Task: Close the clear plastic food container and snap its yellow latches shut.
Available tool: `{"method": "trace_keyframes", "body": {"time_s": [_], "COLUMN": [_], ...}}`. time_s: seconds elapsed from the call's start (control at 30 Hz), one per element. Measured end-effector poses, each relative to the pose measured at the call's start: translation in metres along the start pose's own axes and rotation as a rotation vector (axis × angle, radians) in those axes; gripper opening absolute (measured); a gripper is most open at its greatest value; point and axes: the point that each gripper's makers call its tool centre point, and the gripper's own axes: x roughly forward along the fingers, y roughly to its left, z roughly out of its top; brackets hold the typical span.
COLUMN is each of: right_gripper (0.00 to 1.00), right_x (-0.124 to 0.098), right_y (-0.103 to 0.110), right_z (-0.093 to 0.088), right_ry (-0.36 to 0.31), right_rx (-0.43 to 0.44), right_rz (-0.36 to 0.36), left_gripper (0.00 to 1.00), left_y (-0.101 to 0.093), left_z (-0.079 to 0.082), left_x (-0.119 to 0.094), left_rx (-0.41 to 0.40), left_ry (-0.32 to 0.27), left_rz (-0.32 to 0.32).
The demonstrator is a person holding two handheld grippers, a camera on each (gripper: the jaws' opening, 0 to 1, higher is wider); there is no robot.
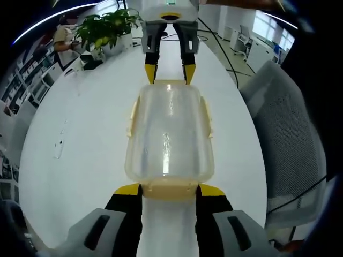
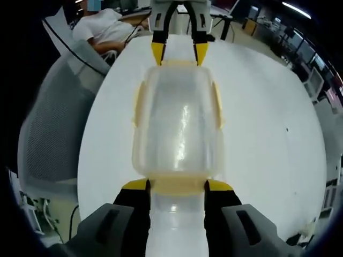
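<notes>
A white table (image 1: 80, 134) carries the scene, set in an open office; beside it stands a grey mesh chair (image 1: 286, 144), and at the table's far end in the left gripper view sits a potted plant (image 1: 104, 29). In the right gripper view the same chair rises at the left edge, and a person in a white top (image 2: 102, 29) leans at the far end of the table, with desks and monitors beyond. The clear plastic food container (image 1: 169, 134) lies flat on the table with its lid on, lengthwise between the two grippers. The left gripper (image 1: 169, 191) has its jaws apart, their yellow tips flanking the yellow latch (image 1: 170, 188) on the container's near end, right against it. Pale yellow side latches (image 1: 206, 115) run along the long edges. At the far end the right gripper (image 1: 170, 72) meets the container, its jaws likewise parted, tips at the end of the lid. From the right gripper view its own tips bracket the near yellow latch (image 2: 178, 184) in the same way, touching or almost touching it, while the left gripper (image 2: 179, 53) faces it across the container.
</notes>
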Motion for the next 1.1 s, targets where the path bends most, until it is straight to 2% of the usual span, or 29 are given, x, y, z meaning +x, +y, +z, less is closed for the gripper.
{"method": "trace_keyframes", "body": {"time_s": [1.1], "right_gripper": [0.36], "right_x": [-0.012], "right_y": [-0.012], "right_z": [-0.056], "right_ry": [0.089], "right_rx": [-0.001], "right_rz": [-0.002], "left_gripper": [0.33], "left_y": [0.01], "left_z": [0.043], "left_x": [0.036], "left_rx": [-0.022], "left_ry": [-0.046], "left_rz": [-0.015]}}
